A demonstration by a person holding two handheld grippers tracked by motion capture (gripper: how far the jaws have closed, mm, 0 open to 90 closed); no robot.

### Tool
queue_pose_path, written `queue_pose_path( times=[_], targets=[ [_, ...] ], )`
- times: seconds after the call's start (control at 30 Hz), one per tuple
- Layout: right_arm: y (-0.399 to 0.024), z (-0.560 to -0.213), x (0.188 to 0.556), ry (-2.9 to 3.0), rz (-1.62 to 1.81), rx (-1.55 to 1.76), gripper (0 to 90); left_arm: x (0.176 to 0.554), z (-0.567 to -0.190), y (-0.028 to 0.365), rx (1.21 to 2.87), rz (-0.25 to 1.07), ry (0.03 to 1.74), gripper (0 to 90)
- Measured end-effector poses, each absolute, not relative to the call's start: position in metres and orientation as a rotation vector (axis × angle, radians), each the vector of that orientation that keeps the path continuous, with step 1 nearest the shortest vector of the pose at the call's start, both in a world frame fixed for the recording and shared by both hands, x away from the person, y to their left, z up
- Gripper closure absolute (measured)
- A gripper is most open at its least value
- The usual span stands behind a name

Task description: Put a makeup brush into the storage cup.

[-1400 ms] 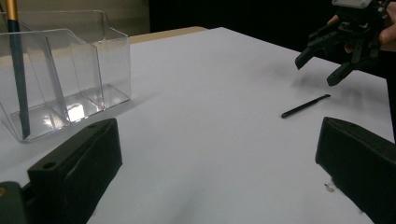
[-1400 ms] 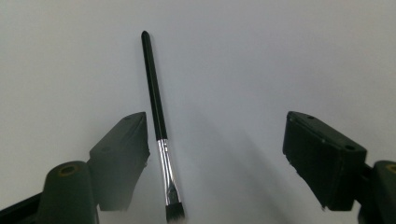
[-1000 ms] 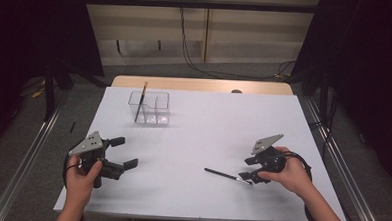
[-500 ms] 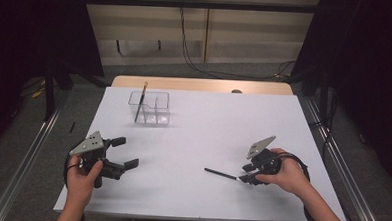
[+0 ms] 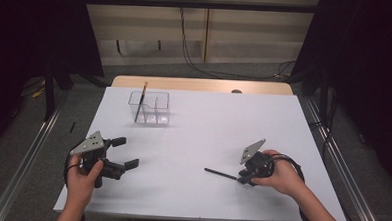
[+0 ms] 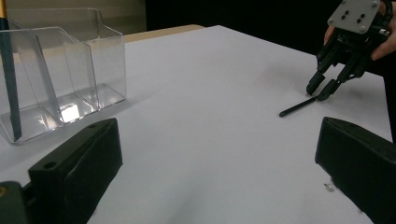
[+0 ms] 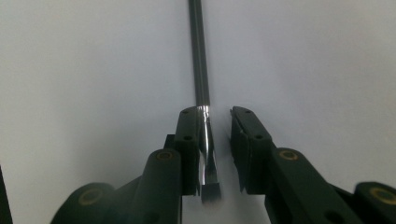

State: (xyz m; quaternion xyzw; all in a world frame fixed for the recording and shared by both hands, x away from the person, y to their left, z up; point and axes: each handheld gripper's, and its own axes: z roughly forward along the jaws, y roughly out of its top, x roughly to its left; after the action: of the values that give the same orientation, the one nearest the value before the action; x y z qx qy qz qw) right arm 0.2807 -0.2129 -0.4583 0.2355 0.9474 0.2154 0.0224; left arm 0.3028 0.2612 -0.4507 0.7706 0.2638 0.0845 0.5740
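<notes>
The worktop (image 5: 203,136) is white, with a wooden strip along its far edge. A clear box (image 5: 149,108) with compartments stands on it near the far left. A thin dark tool (image 5: 221,174) lies flat on it at the near right.

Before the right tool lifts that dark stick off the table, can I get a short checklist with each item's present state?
1. Dark stick lies between the jaws of the right tool: ok.
2. Both pads press on it: not ok; it lies against one pad, and a gap shows to the other. The jaws have just been closing.
3. Stick lies flat on the white table: ok.
4. Clear organizer stands upright at the far side, one pencil leaning in its left compartment: ok.
5. Left tool open, holding nothing, well apart from the stick: ok.
6. Grip firm enough to lift: cannot tell.
</notes>
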Motion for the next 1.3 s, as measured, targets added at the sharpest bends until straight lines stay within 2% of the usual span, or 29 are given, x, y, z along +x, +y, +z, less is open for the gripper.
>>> queue_pose_path(
  times=[0.1,0.2,1.3],
  targets=[
    [-0.21,-0.458,0.282,2.952,0.647,0.694,83.2,0.303,-0.451,0.26,1.811,0.198,0.614,0.5],
    [-0.209,-0.457,0.283,2.962,0.629,0.695,83.9,0.304,-0.452,0.259,1.815,0.198,0.616,0.5],
    [-0.207,-0.457,0.29,2.971,0.664,0.826,84.4,0.307,-0.451,0.247,1.824,0.176,0.593,0.5]
  ],
)
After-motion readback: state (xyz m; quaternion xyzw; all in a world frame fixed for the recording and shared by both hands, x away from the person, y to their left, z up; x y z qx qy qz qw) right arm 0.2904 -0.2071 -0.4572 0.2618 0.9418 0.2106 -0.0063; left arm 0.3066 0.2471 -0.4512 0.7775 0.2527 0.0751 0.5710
